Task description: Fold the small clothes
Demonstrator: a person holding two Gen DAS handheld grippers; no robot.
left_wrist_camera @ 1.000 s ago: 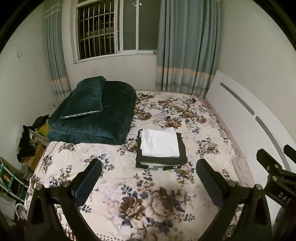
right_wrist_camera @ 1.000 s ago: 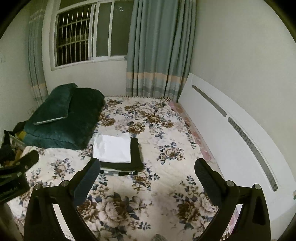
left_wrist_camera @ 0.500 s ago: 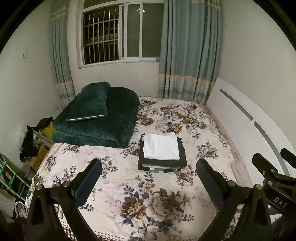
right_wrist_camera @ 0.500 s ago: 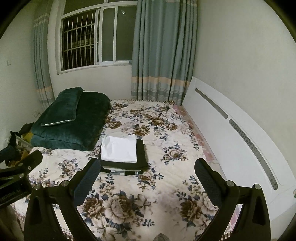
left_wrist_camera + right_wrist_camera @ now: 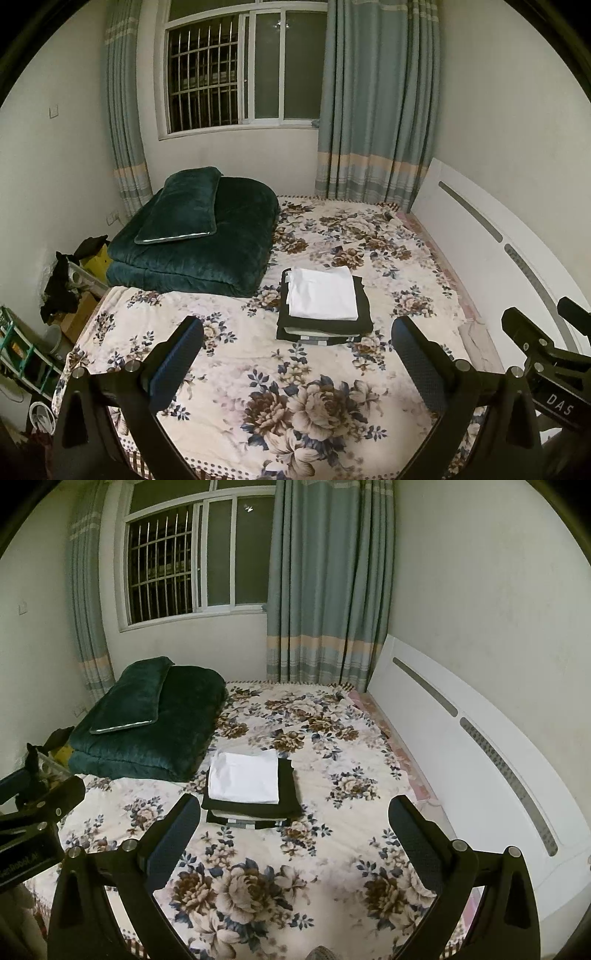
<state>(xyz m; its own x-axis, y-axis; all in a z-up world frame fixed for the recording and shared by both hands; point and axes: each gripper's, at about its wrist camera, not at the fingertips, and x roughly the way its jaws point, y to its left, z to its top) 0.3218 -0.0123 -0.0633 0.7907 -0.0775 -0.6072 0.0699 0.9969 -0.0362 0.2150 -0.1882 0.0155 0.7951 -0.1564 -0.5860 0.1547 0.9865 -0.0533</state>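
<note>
A stack of folded clothes lies in the middle of the floral bed [image 5: 258,369]: a white garment [image 5: 322,293] on top of black ones [image 5: 325,326]. In the right wrist view the white garment [image 5: 243,777] and black ones [image 5: 255,808] show left of centre. My left gripper [image 5: 295,354] is open and empty, held above the near part of the bed, well short of the stack. My right gripper [image 5: 293,834] is open and empty too, beside it on the right. Each gripper shows at the edge of the other's view.
A folded dark green quilt [image 5: 199,251] with a pillow [image 5: 181,206] on it lies at the bed's far left. A white headboard [image 5: 491,251] runs along the right. Clutter and boxes [image 5: 70,291] stand on the floor at left. Window and curtains are behind.
Both grippers have drawn back and risen away from the bed; the stack looks smaller and farther. The stack has not moved. Both stay open.
</note>
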